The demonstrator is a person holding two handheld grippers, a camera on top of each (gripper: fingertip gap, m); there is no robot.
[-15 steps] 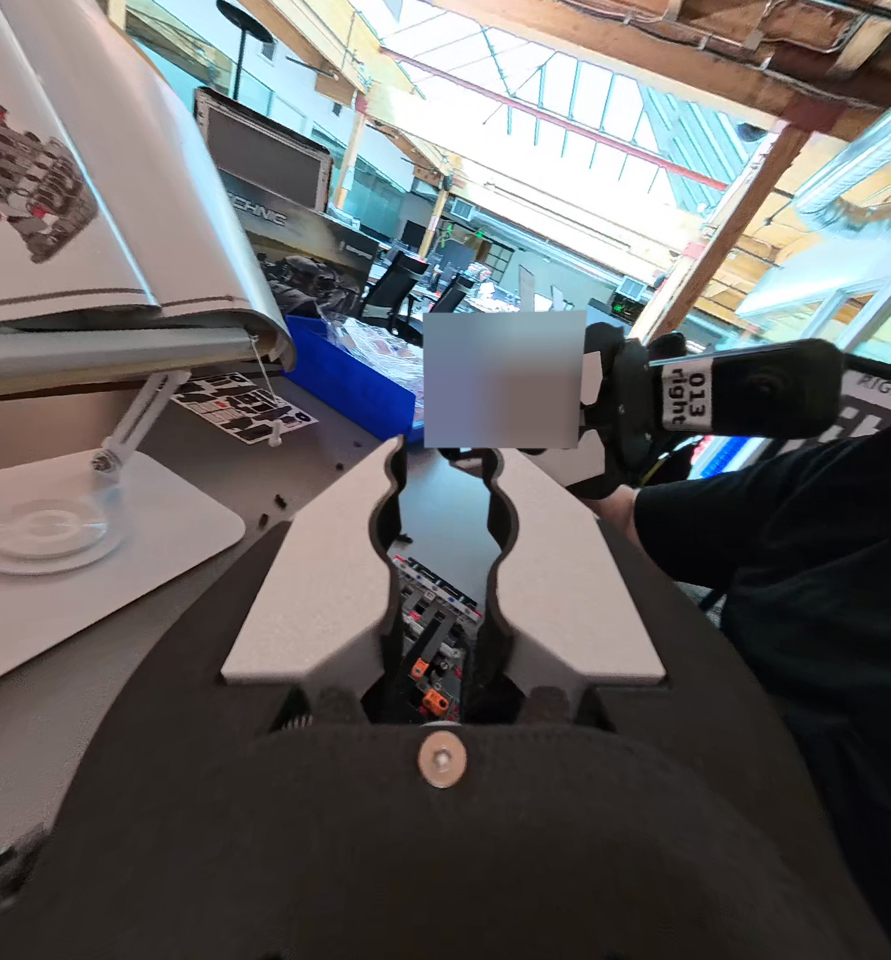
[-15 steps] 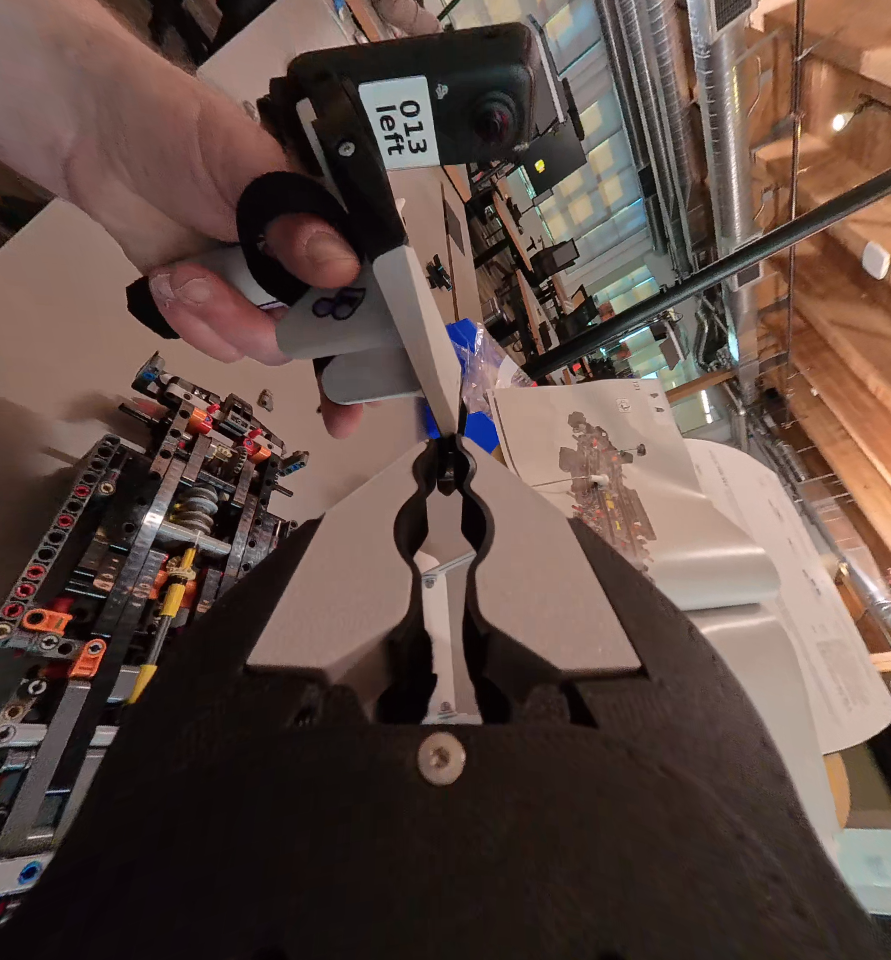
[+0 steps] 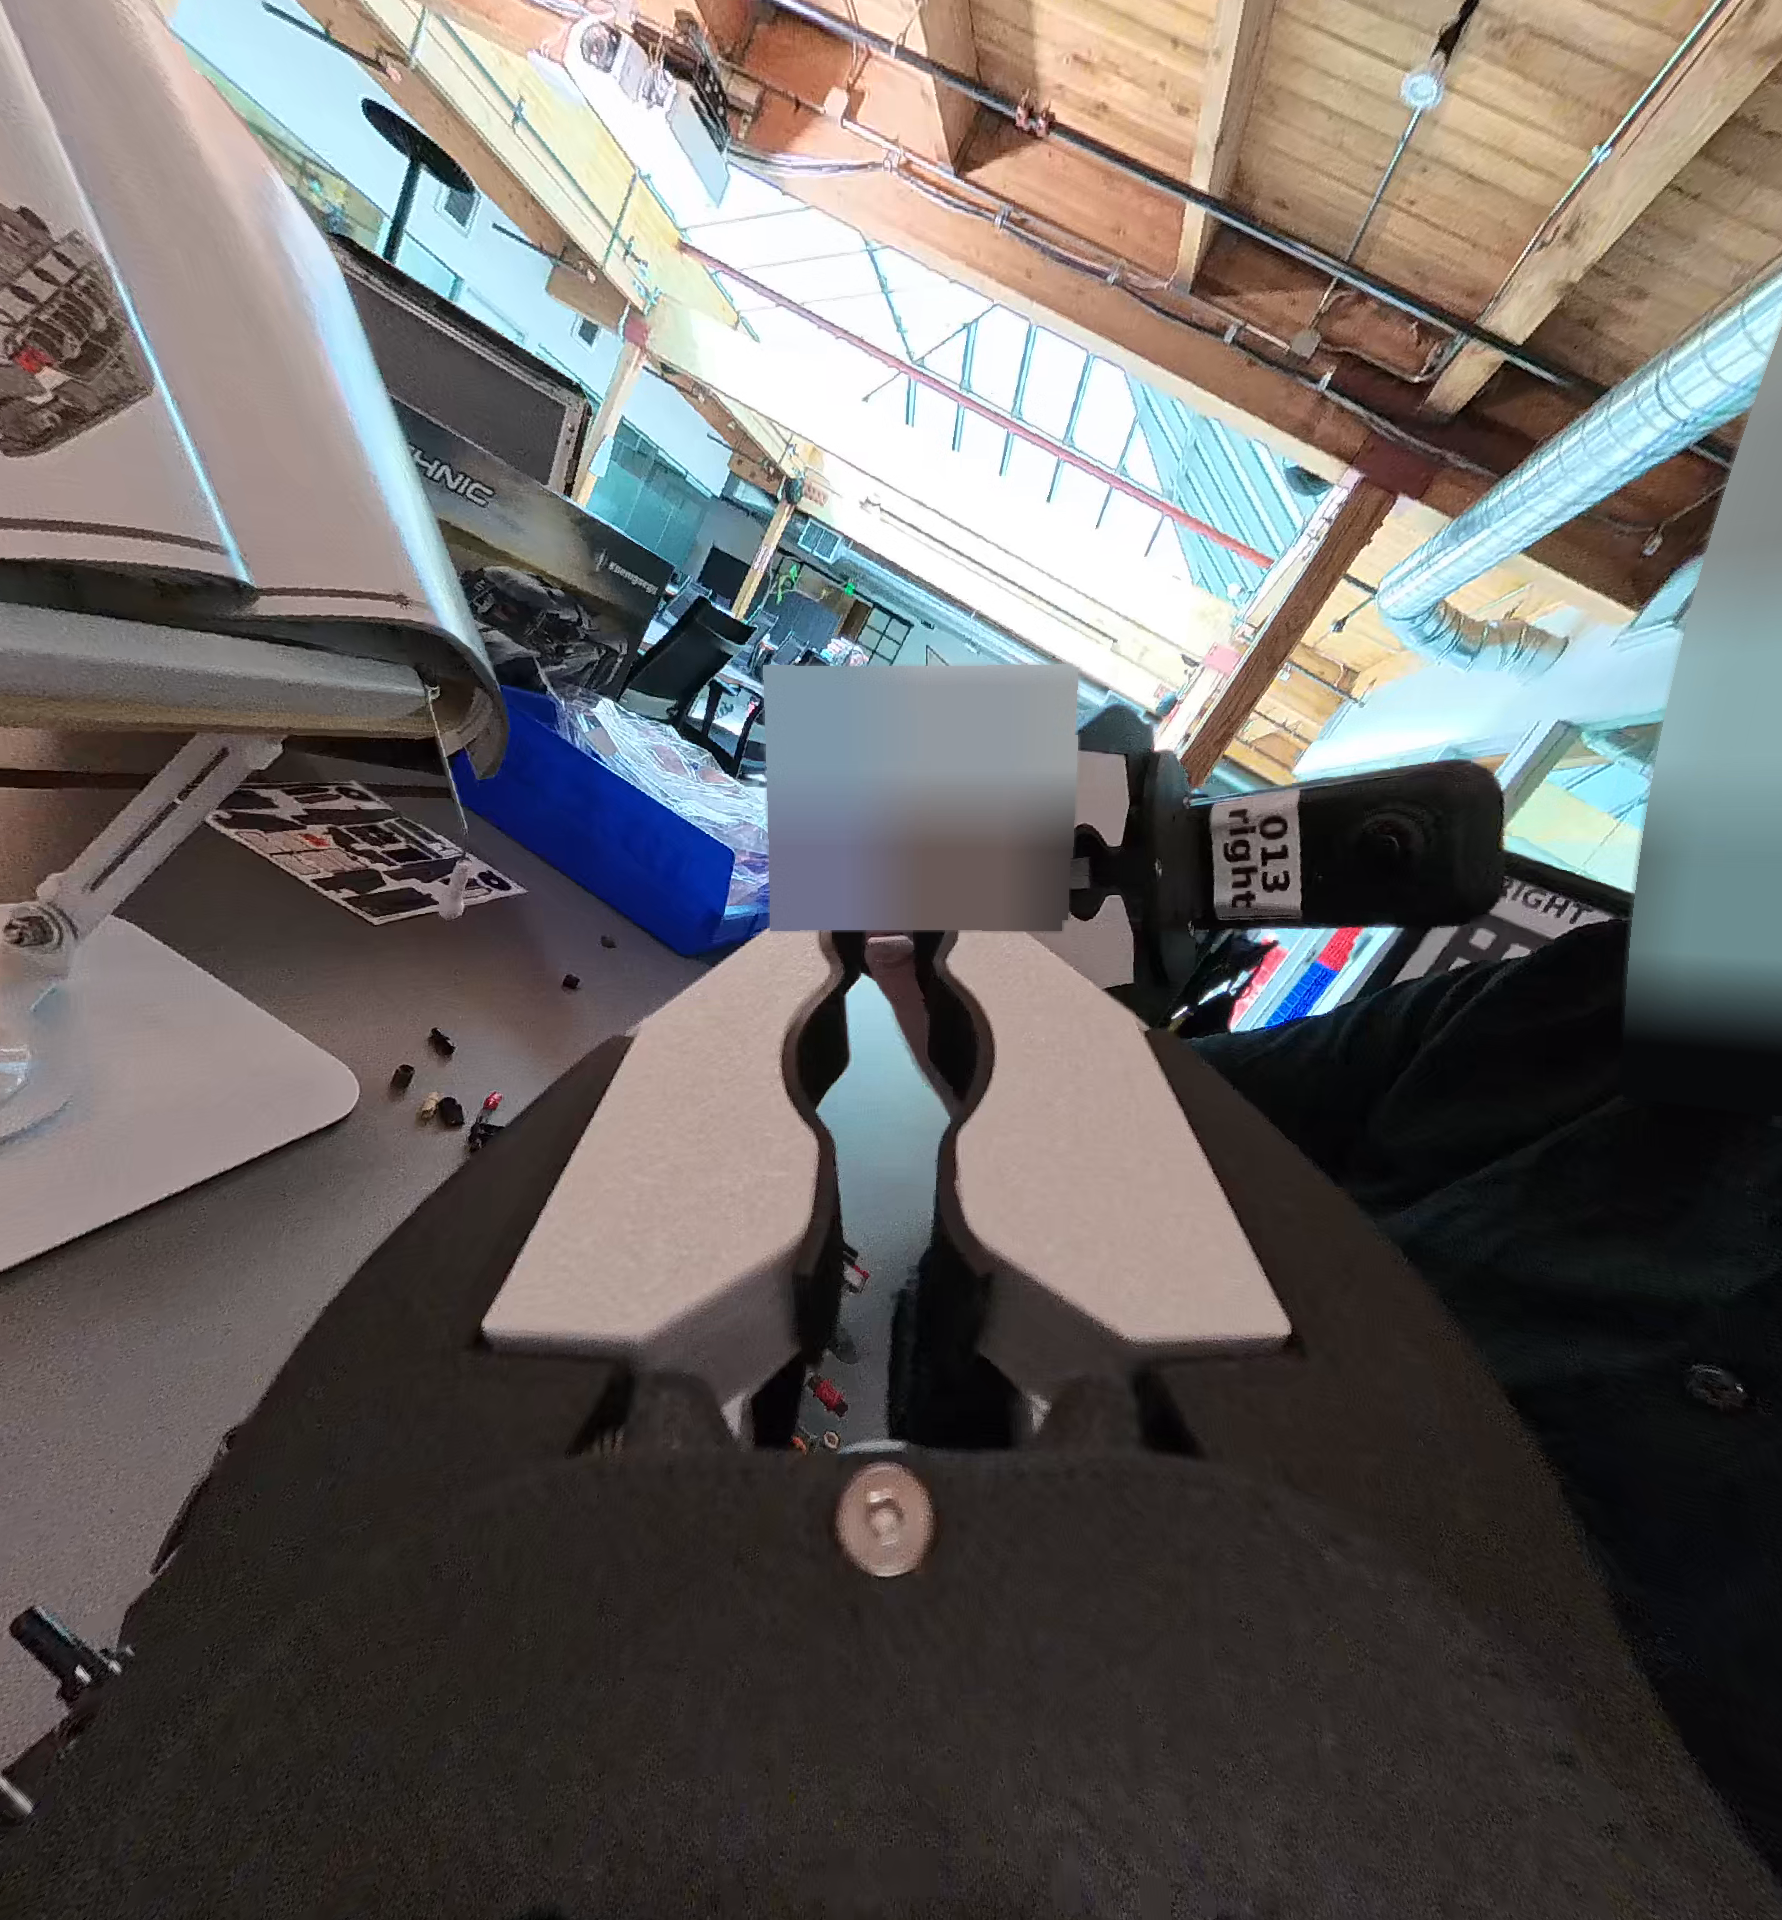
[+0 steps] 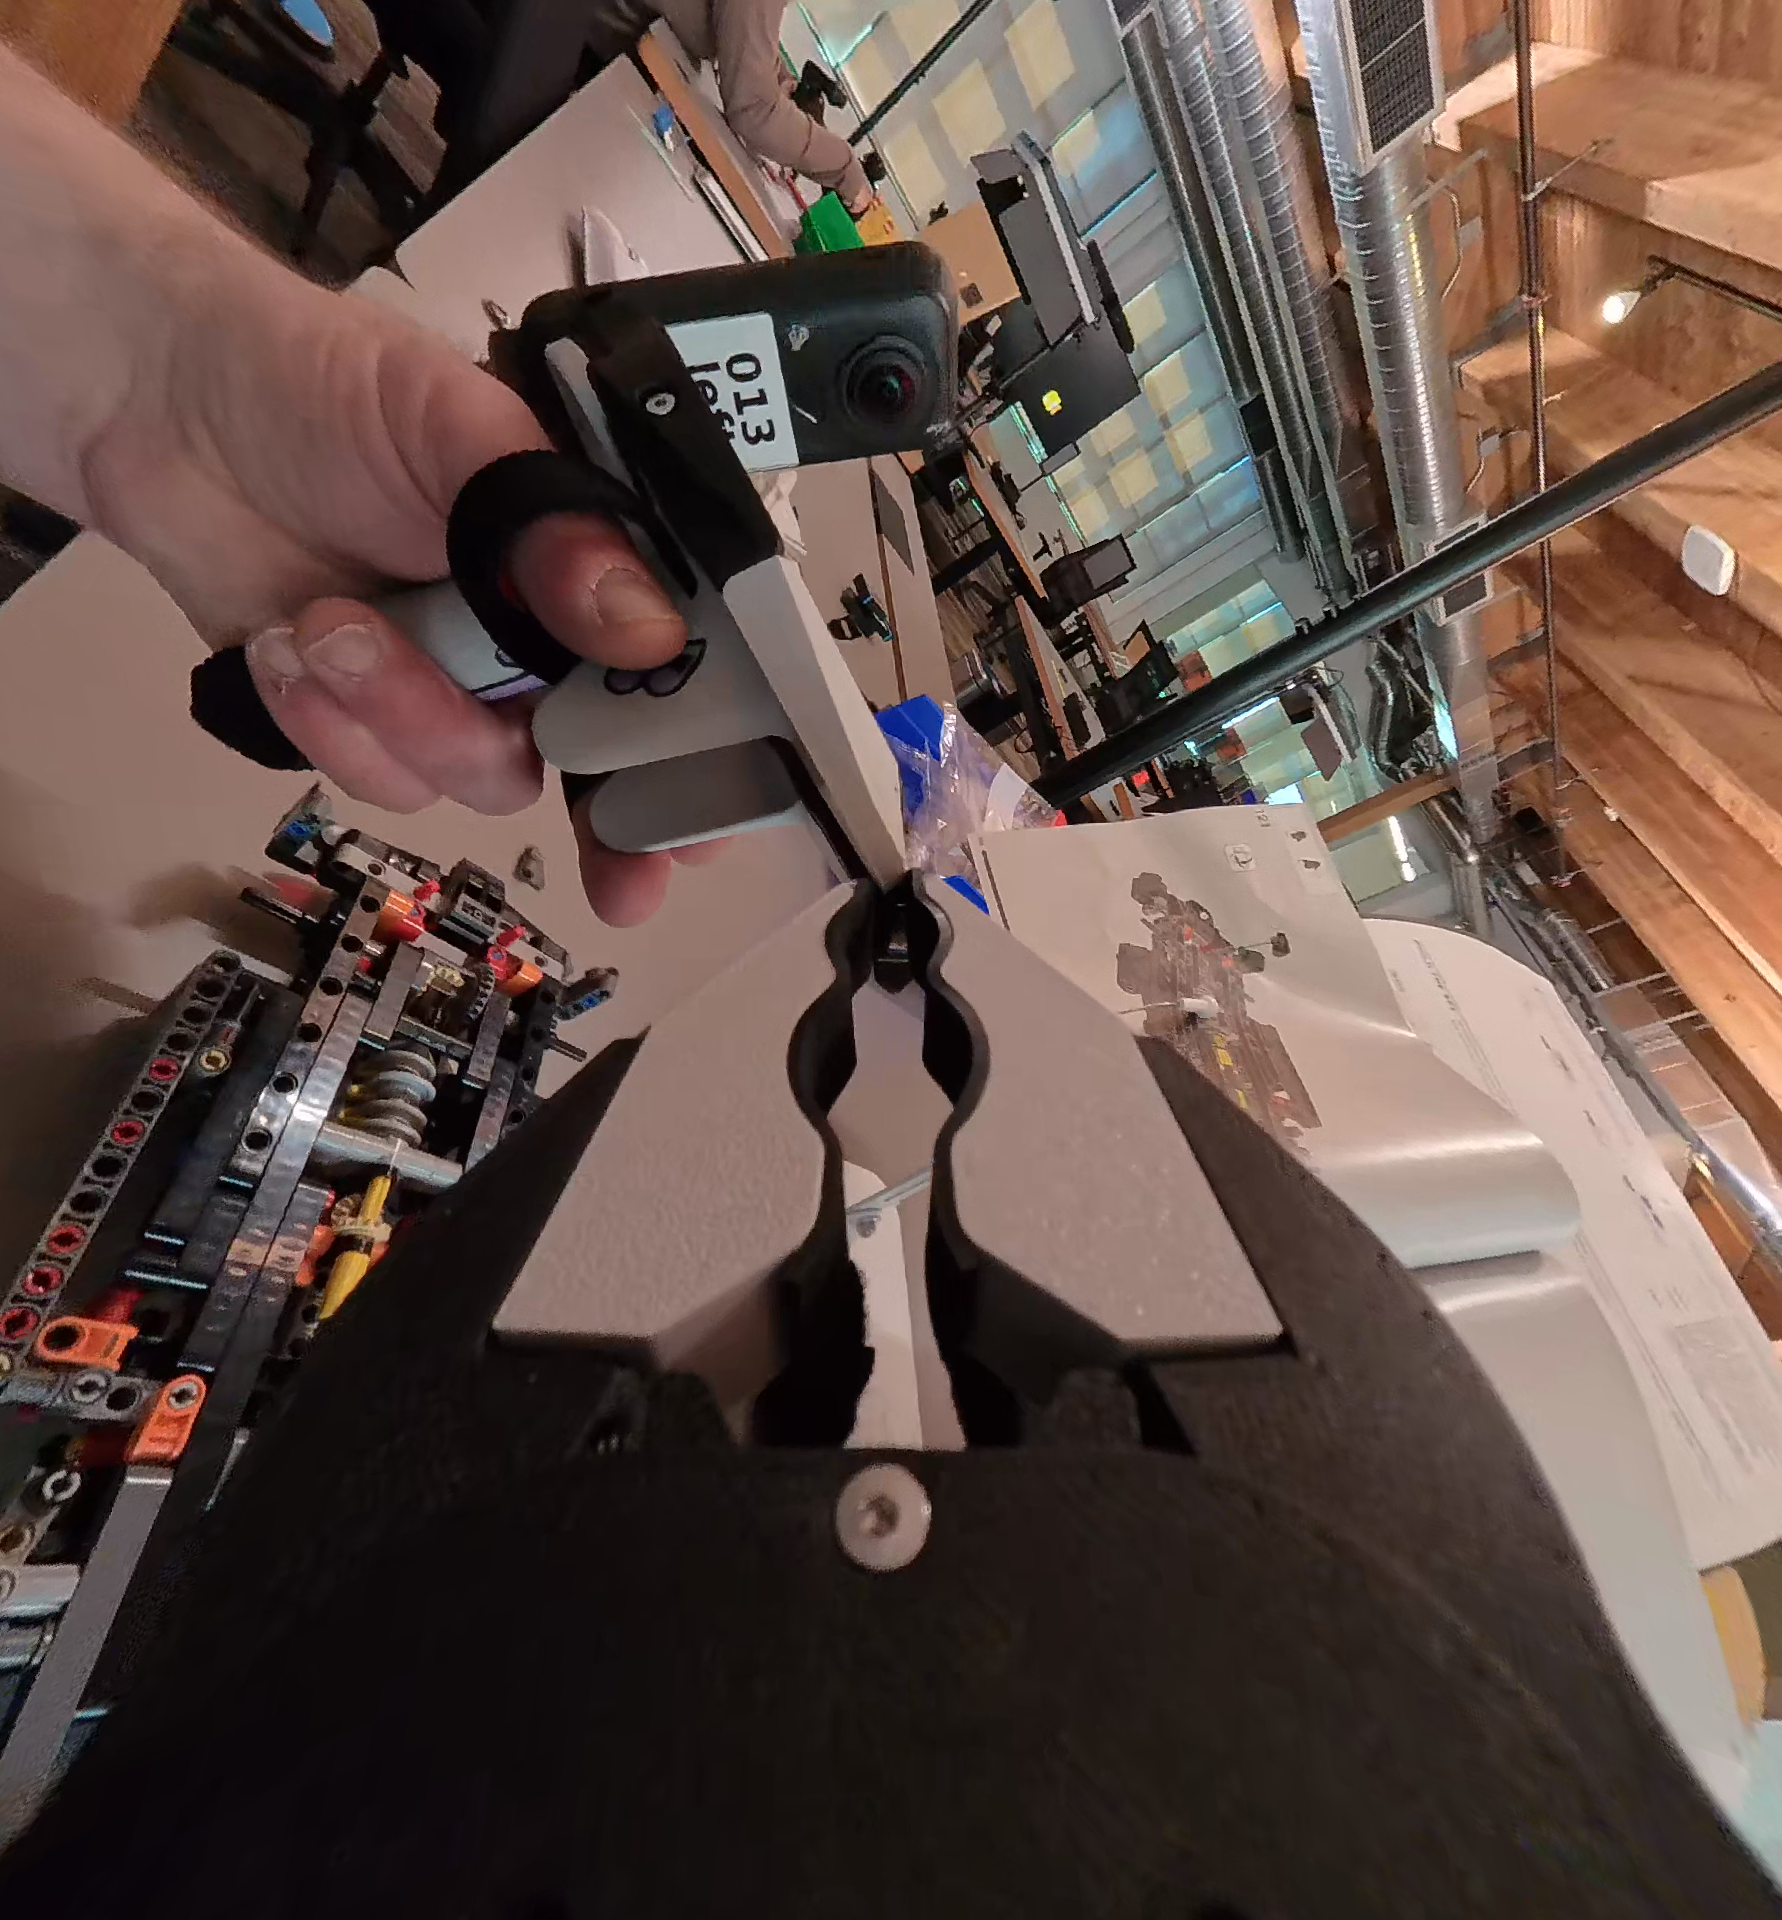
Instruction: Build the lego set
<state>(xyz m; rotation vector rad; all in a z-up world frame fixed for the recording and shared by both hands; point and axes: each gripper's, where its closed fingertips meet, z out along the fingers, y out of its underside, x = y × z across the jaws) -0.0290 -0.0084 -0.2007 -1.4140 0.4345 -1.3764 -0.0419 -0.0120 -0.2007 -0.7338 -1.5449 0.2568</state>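
Right tool (image 4: 892, 940): its two grey fingers nearly meet at the tips and pinch a small dark piece (image 4: 893, 948); what kind of piece it is cannot be told.
Left tool (image 3: 887, 951): tips close together with a narrow gap; a pale sliver (image 3: 906, 987) sits between them, and whether they grip it cannot be told.
Tools together: in the right wrist view the left tool's grey finger (image 4: 814, 717) slants down from 11 o'clock and its tip reaches the right tool's tips.
Hand (image 4: 274, 447): wrapped round the left tool's handle at 10 o'clock in the right wrist view, fingers through black loops.
Lego build (image 4: 243, 1174): lies on the counter (image 4: 66, 821) at 8 o'clock of the right tool, apart from both tools; black and grey beams, orange connectors, a grey spring, a yellow axle.
Loose pieces (image 3: 445, 1101): small dark bits scattered on the counter at 10 o'clock of the left tool.
Instruction booklet (image 4: 1282, 1039): open on a white stand (image 3: 87, 1049), at 2 o'clock in the right wrist view and 10 o'clock in the left.
Sticker sheet (image 3: 367, 862): flat on the counter under the booklet's edge.
Blue bin (image 3: 606, 821): beyond the sticker sheet, holding clear plastic bags.
Dark sleeve (image 3: 1489, 1143): at 3 o'clock in the left wrist view, below the right tool's camera (image 3: 1365, 842).
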